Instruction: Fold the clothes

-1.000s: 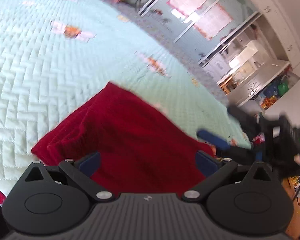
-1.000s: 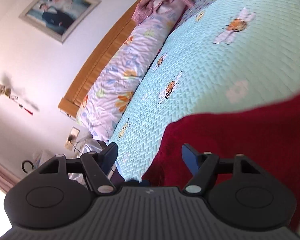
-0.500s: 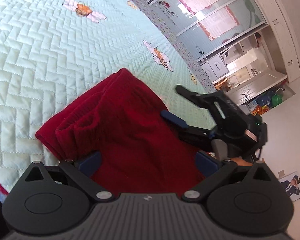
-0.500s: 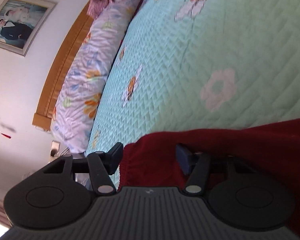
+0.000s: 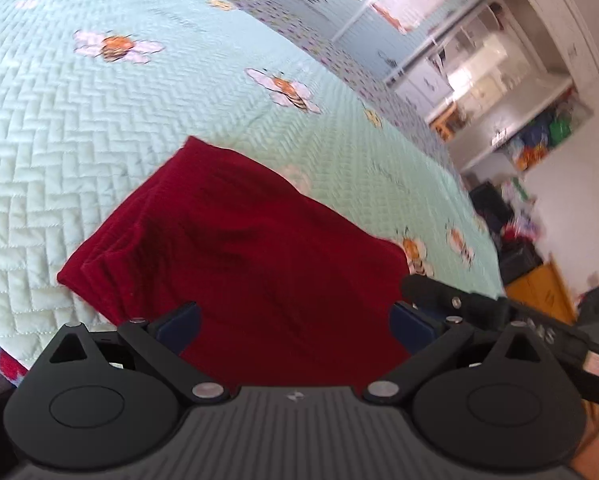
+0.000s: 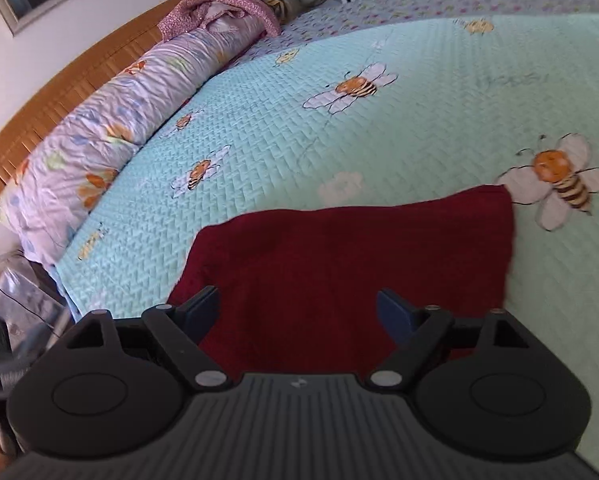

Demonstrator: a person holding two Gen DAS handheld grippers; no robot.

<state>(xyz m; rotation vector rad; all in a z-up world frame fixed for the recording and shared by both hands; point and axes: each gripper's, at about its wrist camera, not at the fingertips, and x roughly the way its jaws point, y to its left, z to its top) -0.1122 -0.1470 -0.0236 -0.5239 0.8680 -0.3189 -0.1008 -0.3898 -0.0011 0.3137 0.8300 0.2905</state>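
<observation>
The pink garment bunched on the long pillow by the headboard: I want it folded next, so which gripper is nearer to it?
Right. The right gripper faces the pink garment across the quilt; the left gripper points toward the wardrobe side.

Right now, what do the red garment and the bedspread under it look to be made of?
Red garment: soft knit, perhaps ribbed cotton or wool, matte; fine vertical ribs and a gathered hem show. Bedspread: quilted fabric, likely cotton or polyester, slight sheen; stitched herringbone puffs with printed bees.
</observation>
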